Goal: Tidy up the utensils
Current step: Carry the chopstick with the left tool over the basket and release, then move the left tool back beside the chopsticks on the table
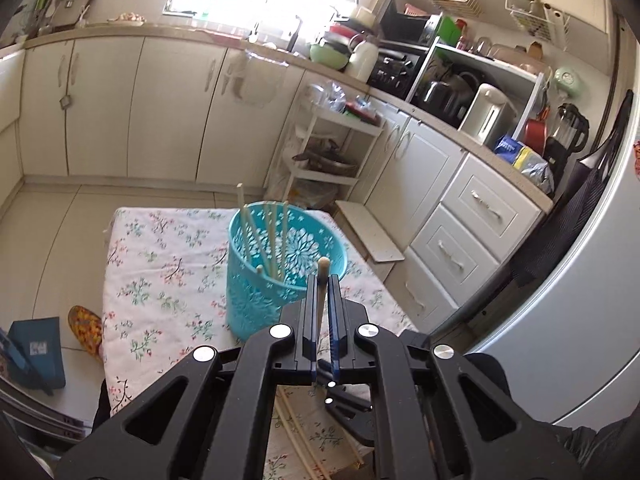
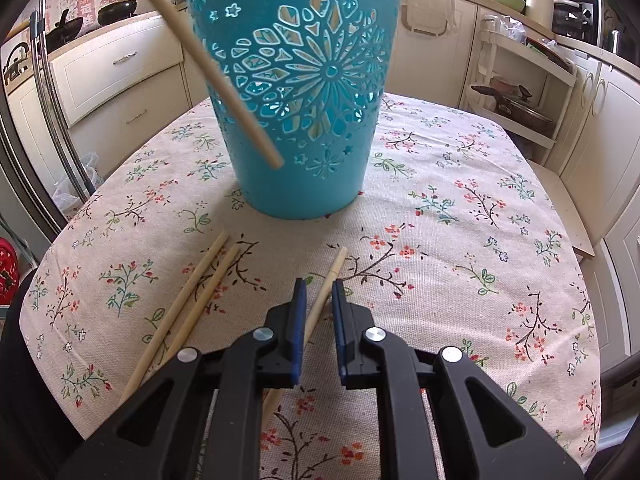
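A chopstick [image 1: 320, 300] stands clamped between the left gripper's [image 1: 321, 280] jaws, raised beside the teal basket [image 1: 256, 292] on the floral cloth [image 2: 460, 240] — 4 sticks already inside. The right gripper [image 2: 319, 286], jaws narrow, straddles another chopstick [image 2: 328, 284] lying flat; whether it pinches is unclear.

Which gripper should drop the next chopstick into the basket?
Left. The left gripper already clamps a chopstick raised near the basket rim. The right gripper is low at the table, around another chopstick.
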Demonstrator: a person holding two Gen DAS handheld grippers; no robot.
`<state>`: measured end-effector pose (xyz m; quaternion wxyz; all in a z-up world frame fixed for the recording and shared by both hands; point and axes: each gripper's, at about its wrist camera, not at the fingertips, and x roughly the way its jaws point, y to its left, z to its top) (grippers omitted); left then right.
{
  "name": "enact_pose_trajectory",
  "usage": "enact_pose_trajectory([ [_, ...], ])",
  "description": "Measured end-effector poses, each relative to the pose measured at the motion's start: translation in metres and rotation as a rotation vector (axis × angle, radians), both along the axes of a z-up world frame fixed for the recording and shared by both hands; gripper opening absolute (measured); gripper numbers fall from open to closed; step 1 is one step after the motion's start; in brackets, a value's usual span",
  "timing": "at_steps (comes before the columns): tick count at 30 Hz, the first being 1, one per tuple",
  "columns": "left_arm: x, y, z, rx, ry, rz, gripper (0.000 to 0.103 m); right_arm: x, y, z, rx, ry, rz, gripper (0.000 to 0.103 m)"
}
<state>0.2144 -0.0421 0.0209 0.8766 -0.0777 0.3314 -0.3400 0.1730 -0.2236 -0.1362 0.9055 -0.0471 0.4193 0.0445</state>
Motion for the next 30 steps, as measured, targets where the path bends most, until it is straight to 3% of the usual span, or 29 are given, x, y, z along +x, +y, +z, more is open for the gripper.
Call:
enact_pose_trajectory([
  [5,-0.004,0.007,0.026,-0.034,-0.039,-0.006,0.004,0.0,0.0,0.0,0.001,0.0,0.0,0.014],
  [12,-0.004,0.018,0.084,-0.1,-0.134,0.006,0.004,0.0,0.0,0.0,0.001,0.0,-0.001,0.014],
  [19,0.009,0.011,0.126,-0.082,-0.235,0.052,0.004,0.0,0.0,0.001,0.005,0.0,-0.001,0.014],
  [25,0.027,-0.007,0.131,-0.027,-0.282,0.092,0.004,0.0,-0.001,0.001,0.009,0.001,-0.002,0.014],
  [30,0.052,-0.027,0.1,0.009,-0.265,0.104,0.004,0.0,-0.001,0.001,0.014,0.002,-0.003,0.014],
])
